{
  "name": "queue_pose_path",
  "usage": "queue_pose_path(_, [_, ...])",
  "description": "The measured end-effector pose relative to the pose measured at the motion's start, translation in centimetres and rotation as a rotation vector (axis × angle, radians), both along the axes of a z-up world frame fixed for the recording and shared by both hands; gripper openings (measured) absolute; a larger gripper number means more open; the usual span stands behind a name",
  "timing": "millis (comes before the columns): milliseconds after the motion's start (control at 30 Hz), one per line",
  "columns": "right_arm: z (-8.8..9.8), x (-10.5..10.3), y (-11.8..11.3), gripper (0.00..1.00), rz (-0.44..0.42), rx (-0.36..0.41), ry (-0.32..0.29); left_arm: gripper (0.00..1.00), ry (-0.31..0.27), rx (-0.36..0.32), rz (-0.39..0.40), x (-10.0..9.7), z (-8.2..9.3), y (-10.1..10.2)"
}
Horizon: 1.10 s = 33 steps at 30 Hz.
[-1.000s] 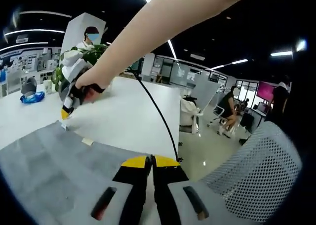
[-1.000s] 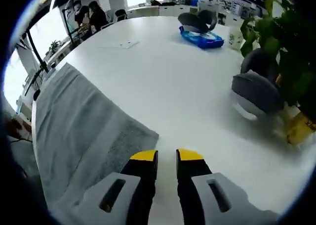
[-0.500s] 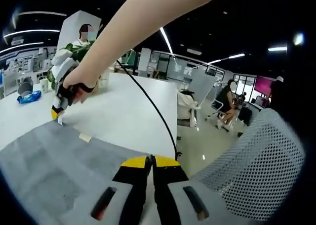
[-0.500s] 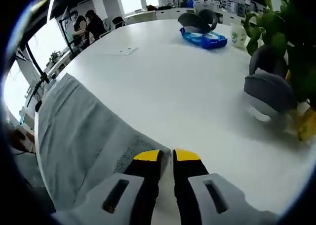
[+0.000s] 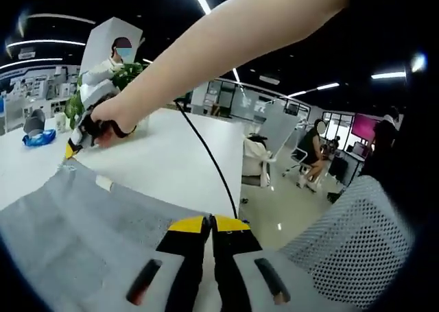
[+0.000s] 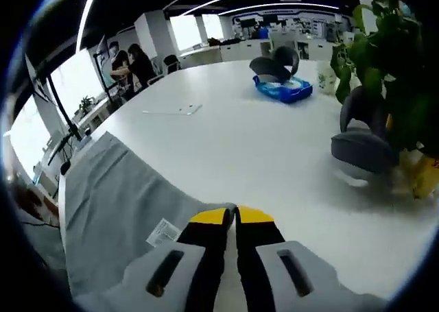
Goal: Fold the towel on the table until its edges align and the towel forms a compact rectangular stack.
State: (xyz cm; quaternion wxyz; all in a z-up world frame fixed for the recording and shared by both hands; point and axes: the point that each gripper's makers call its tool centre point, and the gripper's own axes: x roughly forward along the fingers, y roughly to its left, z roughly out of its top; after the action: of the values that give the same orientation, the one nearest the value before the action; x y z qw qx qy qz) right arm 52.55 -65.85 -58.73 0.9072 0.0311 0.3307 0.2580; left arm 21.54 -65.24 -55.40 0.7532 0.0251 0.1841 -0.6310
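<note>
The grey towel (image 5: 82, 223) lies mostly flat across the lower left of the white table (image 6: 274, 161). The left gripper (image 5: 209, 223) pinches its near corner and the right gripper (image 6: 231, 216) another, jaws pressed together; folding looks barely begun, every fold remaining

White counter (image 6: 226, 147), and here's the grey towel (image 6: 116, 202) draped across its near side; farther off sit a blue tray (image 6: 282, 90), a flat sheet (image 6: 171, 110) and a grey pouch (image 6: 360, 151).
</note>
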Motion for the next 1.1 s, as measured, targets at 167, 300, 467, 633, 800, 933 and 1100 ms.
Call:
queue_pose_path(167, [3.7, 0.2, -0.4, 0.01, 0.011, 0.070, -0.100, 0.03, -0.048, -0.052, -0.039, 0.0, 2.9, -1.6])
queue_pose_path(300, [6.6, 0.7, -1.9, 0.01, -0.008, 0.097, -0.156, 0.03, -0.021, -0.123, -0.026, 0.4, 5.0, -2.5])
queue_pose_path(467, [10.2, 1.1, -2.8, 0.01, -0.055, 0.196, -0.229, 0.03, -0.023, -0.175, -0.012, 0.7, 7.0, -3.1])
queue_pose_path(633, [11.7, 1.3, -3.6, 0.01, -0.050, 0.132, -0.261, 0.03, -0.046, -0.218, -0.011, 0.7, 9.6, -3.8])
queue_pose_path(800, [14.1, 1.8, -3.8, 0.01, -0.054, 0.150, -0.310, 0.03, -0.059, -0.287, 0.013, 1.0, 12.4, -4.2])
queue_pose_path(933, [16.1, 2.1, -4.0, 0.00, -0.056, 0.175, -0.348, 0.03, -0.062, -0.337, 0.030, 1.2, 14.5, -4.2])
queue_pose_path(1100, [18.5, 2.1, -4.7, 0.00, -0.084, 0.202, -0.396, 0.03, -0.213, -0.304, 0.009, 1.0, 16.1, -4.7])
